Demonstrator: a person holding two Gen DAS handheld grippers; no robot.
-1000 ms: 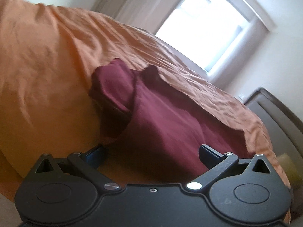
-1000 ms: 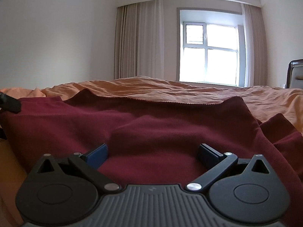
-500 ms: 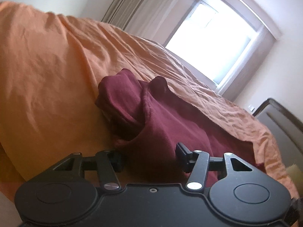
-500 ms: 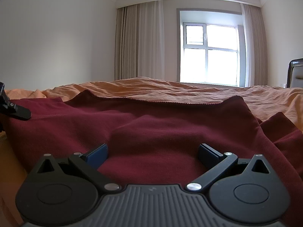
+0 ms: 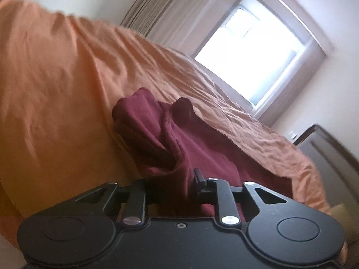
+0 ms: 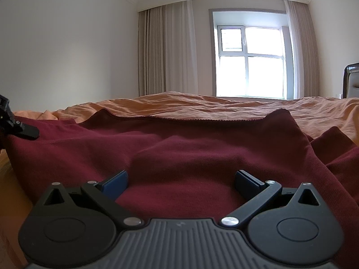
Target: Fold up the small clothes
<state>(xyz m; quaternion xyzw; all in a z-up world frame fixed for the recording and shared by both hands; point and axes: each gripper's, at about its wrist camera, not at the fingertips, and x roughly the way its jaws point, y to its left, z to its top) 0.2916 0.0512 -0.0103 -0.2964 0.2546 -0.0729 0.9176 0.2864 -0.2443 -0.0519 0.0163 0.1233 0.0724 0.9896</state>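
Note:
A dark red garment lies bunched on an orange bedsheet. My left gripper is shut on a gathered fold at the garment's near edge, cloth pinched between its black fingers. In the right wrist view the same dark red garment spreads wide and fairly flat. My right gripper stands open low over it, blue pads apart with cloth lying between them. The left gripper shows at the far left edge of that view, holding the garment's left side.
The orange bedsheet covers the bed out to a window with long curtains. A dark headboard stands at the right. White walls surround the bed.
My left gripper closed from wide open onto the garment's edge and tilted, lifting the fold a little. The right gripper stayed open and still over the cloth.

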